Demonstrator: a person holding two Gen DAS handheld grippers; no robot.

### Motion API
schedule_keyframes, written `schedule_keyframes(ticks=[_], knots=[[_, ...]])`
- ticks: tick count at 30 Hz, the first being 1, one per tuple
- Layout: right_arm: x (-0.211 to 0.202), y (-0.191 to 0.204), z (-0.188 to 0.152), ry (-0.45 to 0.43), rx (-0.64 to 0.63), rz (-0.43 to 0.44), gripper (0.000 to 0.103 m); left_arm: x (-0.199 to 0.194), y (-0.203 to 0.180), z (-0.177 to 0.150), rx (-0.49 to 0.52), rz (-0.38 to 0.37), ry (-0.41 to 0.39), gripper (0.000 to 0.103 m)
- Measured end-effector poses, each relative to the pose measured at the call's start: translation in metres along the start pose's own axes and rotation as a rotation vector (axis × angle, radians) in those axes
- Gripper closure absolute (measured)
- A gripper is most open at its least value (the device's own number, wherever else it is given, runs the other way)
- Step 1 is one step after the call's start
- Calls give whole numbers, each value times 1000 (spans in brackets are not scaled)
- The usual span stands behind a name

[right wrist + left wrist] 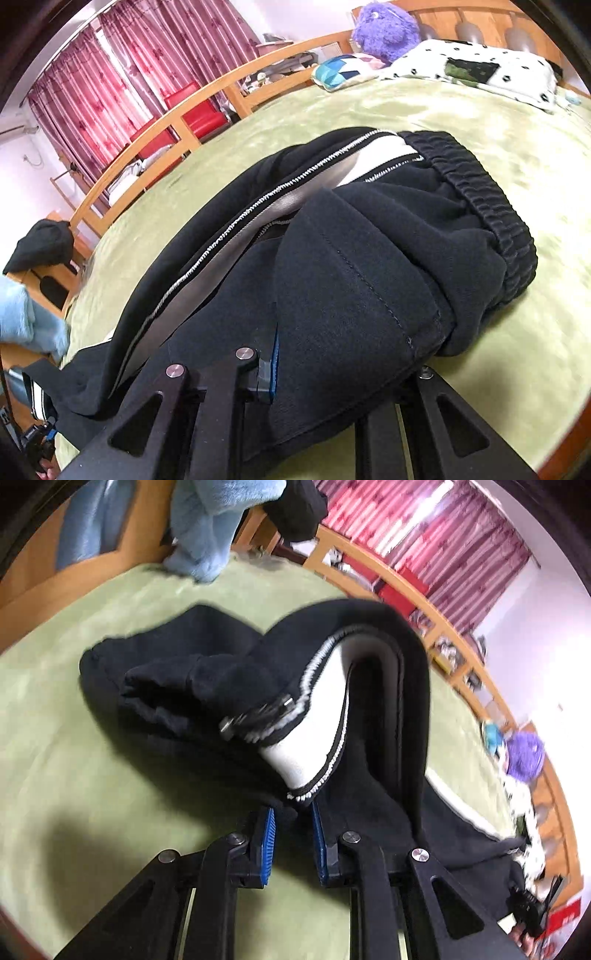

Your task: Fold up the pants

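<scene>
We see the left gripper (293, 840) with its jaws drawn nearly together, pinching an edge of the black track pants (229, 686) between the blue pads (267, 845). The cloth rises ahead of the jaws in a raised fold, white side stripe (314, 716) showing. The right gripper (332, 369) is likewise pinching the pants (351, 277); one pad is hidden under cloth. The elastic waistband (487, 206) lies beyond its jaws on the green bed (509, 369).
</scene>
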State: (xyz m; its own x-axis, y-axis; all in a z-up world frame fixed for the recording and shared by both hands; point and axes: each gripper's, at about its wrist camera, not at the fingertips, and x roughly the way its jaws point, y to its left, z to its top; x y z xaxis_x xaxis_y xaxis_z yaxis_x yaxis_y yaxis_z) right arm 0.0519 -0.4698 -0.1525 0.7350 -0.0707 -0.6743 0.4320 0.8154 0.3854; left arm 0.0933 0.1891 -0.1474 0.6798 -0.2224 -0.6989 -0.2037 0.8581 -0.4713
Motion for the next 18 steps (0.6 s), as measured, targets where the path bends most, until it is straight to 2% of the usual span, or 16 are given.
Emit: schedule_keyframes(ticks=[4,7,8,10,12,15,18], knots=[[-7,-18,-16,96,2,17,82,-11,12,-28,-18,16,34,85],[-19,-17,-17,85,-2,29,72,-21,16,-30,-48,40,61,84],[-25,-15,-19,71,-19,20,69,-30,14,-33,-34,54,42,84],[-38,-7,-24,47,-75,3,69,-50,6,-38,23,60,-15,76],[-48,3,-29,32,-144,-17,65,-63,2,-44,54,64,-44,59],[-61,8,-39,26,-197,-17,63,-81,1,-51,80,54,-74,57],[-74,10,-46,27,-212,18,63,-93,3,-59,52,30,-85,51]])
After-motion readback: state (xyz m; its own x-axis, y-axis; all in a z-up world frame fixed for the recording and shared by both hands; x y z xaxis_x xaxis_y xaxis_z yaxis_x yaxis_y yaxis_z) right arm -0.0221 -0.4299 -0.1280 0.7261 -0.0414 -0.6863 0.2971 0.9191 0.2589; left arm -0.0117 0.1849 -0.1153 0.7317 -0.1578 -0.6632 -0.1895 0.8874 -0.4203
